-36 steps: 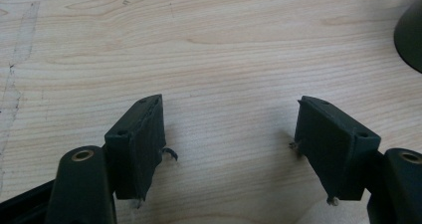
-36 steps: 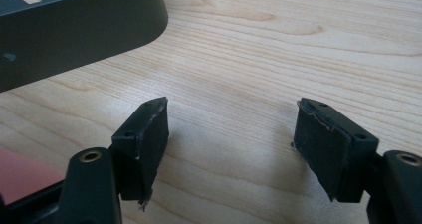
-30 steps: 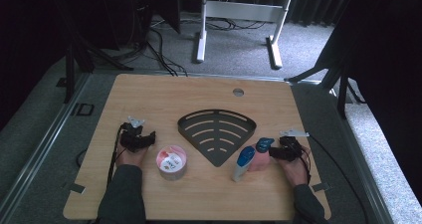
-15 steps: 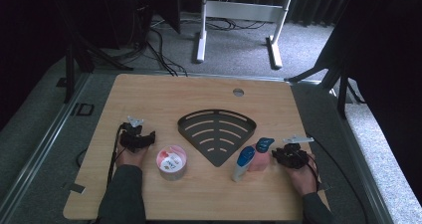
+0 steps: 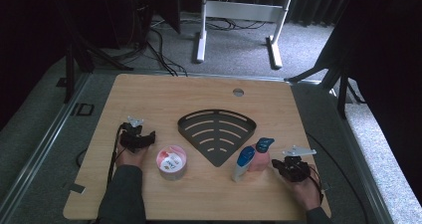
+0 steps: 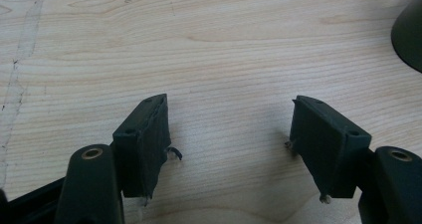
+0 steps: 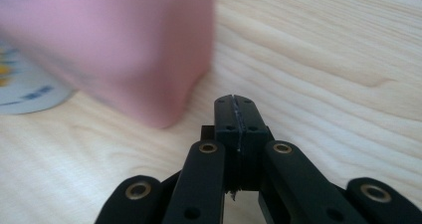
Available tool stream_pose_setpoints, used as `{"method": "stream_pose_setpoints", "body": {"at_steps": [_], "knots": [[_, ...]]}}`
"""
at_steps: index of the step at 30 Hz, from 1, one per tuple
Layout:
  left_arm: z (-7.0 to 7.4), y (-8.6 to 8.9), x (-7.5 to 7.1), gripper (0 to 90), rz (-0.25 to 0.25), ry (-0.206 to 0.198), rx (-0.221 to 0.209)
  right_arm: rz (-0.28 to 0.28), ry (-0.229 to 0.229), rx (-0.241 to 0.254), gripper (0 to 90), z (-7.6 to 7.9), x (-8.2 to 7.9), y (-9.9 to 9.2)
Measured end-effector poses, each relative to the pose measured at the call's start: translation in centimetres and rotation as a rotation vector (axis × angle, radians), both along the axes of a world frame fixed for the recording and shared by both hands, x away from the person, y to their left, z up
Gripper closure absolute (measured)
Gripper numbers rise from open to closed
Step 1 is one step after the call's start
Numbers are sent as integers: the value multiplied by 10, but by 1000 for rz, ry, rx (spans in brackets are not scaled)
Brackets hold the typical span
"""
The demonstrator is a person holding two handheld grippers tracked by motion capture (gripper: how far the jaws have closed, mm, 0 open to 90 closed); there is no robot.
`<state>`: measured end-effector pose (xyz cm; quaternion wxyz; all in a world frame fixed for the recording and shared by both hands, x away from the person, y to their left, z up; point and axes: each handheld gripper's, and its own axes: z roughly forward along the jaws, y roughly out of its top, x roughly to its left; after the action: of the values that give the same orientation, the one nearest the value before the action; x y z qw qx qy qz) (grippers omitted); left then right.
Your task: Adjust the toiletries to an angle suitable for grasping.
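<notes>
Grippers at the lower edge of the high view, one per hand, with the bench things ranged between and beyond them. Right gripper (image 5: 287, 166), lower right, has its jaws pressed flat together with nothing between them, having just been closing; its own view shows the sealed pads (image 7: 234, 115) just beside the pink bottle (image 7: 119, 45), near but apart. That pink bottle (image 5: 259, 156) stands upright right of centre, touching or nearly touching the white blue-capped bottle (image 5: 241, 163) on its left. Left gripper (image 5: 138, 140), lower left, rests with jaws wide apart over bare bench (image 6: 209, 50), gripping nothing. Near it sits the round pink-lidded tub (image 5: 171, 162); farther up, the black fan-shaped rack (image 5: 217, 133). Judged step: a fresh approach to the pink bottle. Jaws should part before advancing, square to its flat sides, low enough not to tip the neighbouring bottle.
</notes>
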<state>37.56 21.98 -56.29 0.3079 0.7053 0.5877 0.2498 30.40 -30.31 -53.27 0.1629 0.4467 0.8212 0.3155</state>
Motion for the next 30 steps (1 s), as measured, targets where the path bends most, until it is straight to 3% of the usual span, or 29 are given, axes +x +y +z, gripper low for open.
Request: {"method": "stream_pose_setpoints", "body": {"at_steps": [8,16,18,23,30], "knots": [[0,0,0,308,-3,2,1,40,-8,-13,900,1,-15,14],[0,-1,0,305,-4,1,1,77,3,30,900,3,-33,22],[0,-1,0,304,-4,1,2,104,3,44,900,3,-35,28],[0,-1,0,304,-4,1,2,157,0,26,900,-1,-35,49],[0,-1,0,303,-4,1,2,187,5,6,900,-7,-29,65]]}}
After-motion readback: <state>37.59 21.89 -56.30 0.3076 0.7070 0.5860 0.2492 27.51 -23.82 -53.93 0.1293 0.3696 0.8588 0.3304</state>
